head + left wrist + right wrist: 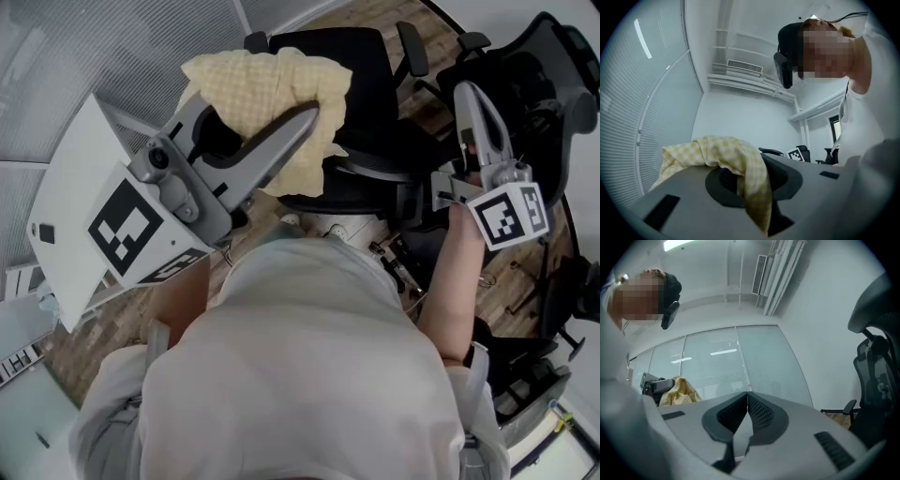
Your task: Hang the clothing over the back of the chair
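Observation:
A yellow checked cloth hangs bunched from my left gripper, which is shut on it and held above the black office chair at the top centre of the head view. In the left gripper view the cloth drapes over the jaws and runs down between them at my left gripper. My right gripper is shut with nothing in it, off to the right of that chair. In the right gripper view its jaws meet at my right gripper, and the cloth shows far left.
A second black chair with a tall back stands at the right, also in the right gripper view. A glass wall with blinds runs along the upper left. The floor is wooden. The person's white-shirted body fills the lower middle.

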`<state>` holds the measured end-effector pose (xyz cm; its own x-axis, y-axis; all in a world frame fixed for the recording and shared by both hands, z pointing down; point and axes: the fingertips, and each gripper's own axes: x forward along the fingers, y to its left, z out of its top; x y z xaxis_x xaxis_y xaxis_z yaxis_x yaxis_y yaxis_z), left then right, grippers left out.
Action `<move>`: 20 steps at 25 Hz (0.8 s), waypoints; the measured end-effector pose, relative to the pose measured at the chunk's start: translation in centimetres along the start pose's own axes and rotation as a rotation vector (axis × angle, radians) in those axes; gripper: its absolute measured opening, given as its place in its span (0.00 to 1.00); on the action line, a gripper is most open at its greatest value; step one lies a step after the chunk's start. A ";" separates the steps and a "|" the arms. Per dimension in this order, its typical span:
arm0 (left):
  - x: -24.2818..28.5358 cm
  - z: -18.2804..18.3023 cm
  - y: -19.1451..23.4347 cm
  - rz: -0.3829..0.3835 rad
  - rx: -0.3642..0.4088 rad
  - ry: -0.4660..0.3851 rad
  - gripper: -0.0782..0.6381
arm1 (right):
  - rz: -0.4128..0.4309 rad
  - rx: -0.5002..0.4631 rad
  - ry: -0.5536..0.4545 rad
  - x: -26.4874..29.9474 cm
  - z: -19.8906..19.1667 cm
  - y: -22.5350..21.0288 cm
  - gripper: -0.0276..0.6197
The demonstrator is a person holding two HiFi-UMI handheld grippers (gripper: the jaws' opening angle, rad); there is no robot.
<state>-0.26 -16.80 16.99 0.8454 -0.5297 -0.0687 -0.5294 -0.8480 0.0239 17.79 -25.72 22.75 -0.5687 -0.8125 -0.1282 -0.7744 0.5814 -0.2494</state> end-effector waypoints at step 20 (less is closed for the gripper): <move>2.9 -2.8 -9.4 -0.408 -0.258 0.105 0.24 | -0.005 -0.002 -0.017 -1.4 0.4 -0.6 0.08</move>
<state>7.34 -10.37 19.31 0.9897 -0.1415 -0.0228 -0.1306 -0.9559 0.2631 19.12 -24.91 22.72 -0.5598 -0.8161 -0.1433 -0.7780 0.5772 -0.2479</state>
